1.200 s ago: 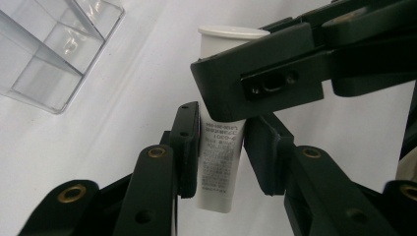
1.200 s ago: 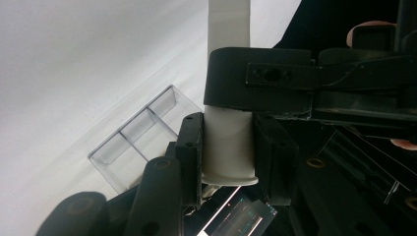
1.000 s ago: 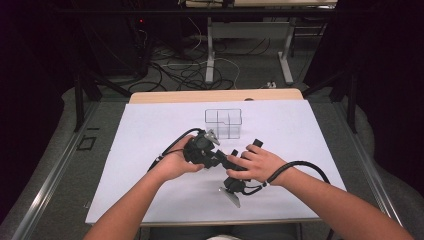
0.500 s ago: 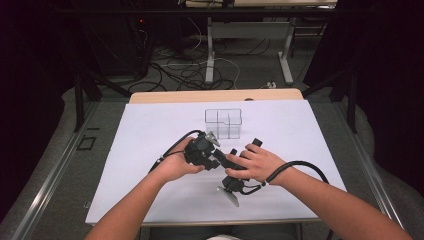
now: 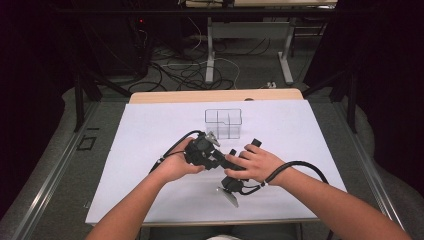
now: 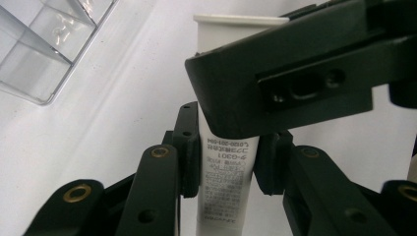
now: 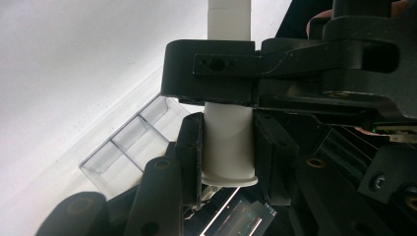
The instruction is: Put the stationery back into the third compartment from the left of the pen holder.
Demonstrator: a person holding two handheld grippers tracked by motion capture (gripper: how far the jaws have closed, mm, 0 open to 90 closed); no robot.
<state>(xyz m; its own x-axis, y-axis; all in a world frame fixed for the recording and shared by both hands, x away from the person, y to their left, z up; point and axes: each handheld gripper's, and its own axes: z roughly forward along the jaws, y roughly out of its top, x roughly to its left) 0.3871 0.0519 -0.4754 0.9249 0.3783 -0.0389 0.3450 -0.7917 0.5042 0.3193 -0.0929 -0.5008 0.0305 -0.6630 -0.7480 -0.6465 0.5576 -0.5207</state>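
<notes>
Clamping from opposite ends, a white tube [image 6: 227,167] is held by the left gripper [image 6: 228,157] and right gripper [image 7: 227,147]. A clear divided box [image 5: 223,123] is seen nearby on the worktop [image 5: 150,125].

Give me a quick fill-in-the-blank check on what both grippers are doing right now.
1. Both grippers grip one white ____.
2. The left gripper clamps its ____ body.
3. The right gripper clamps the end with the white ____.
4. The clear organizer stands on the ____ table cover.

Missing words: tube; printed; cap; white
</notes>
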